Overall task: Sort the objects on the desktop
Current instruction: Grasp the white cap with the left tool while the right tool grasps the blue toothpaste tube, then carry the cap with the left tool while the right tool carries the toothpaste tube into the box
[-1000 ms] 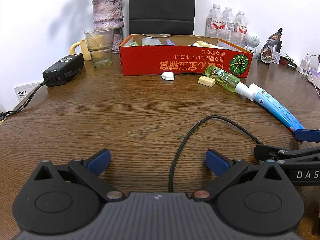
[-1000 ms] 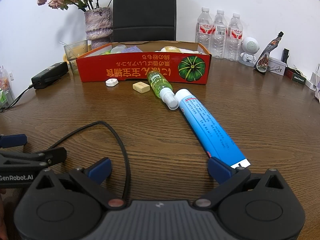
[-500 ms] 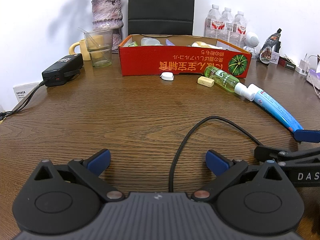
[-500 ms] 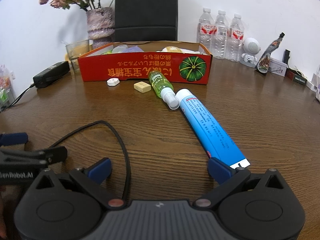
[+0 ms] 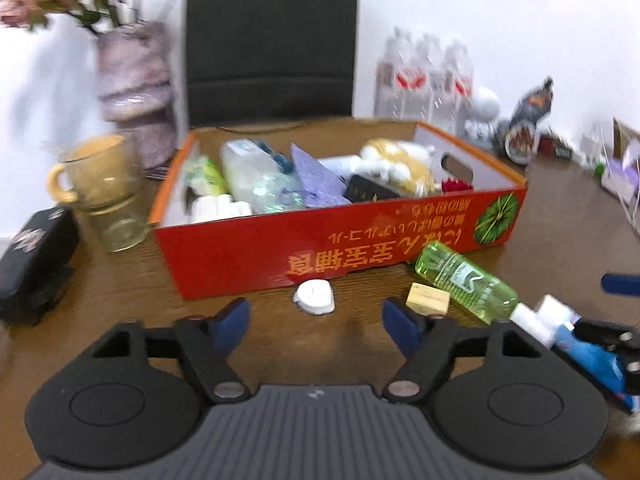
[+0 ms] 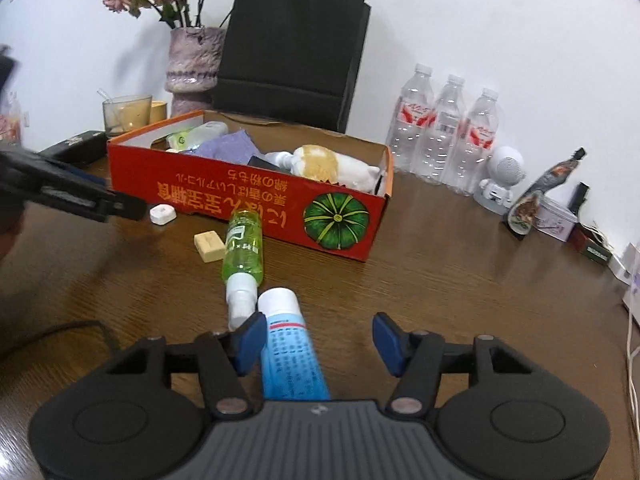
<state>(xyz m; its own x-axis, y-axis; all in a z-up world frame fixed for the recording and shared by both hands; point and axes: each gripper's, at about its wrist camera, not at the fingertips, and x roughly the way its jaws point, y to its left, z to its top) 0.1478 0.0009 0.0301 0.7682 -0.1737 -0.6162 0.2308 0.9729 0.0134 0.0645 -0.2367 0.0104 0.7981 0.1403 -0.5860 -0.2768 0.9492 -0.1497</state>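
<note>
A red cardboard box (image 5: 248, 256) (image 6: 256, 194) holds several items. In front of it on the wooden table lie a small white case (image 5: 315, 298) (image 6: 162, 214), a beige block (image 5: 428, 300) (image 6: 209, 246), a green spray bottle (image 5: 464, 280) (image 6: 243, 248) and a blue-and-white tube (image 5: 592, 356) (image 6: 288, 344). My left gripper (image 5: 316, 326) (image 6: 80, 196) is open, and the white case sits just ahead of its fingertips. My right gripper (image 6: 320, 340) (image 5: 612, 308) is open too. The tube lies between its fingers, close to the left one.
A glass (image 5: 116, 216), a yellow mug (image 5: 86, 172) and a black power pack (image 5: 32, 264) stand left of the box. A vase (image 6: 192, 64) and a black bag (image 6: 292, 48) are behind it. Water bottles (image 6: 448, 132) and small ornaments (image 6: 500, 180) are on the right.
Both grippers have moved forward towards the box. The left one now reaches the white case. The right one now straddles the tube's cap end.
</note>
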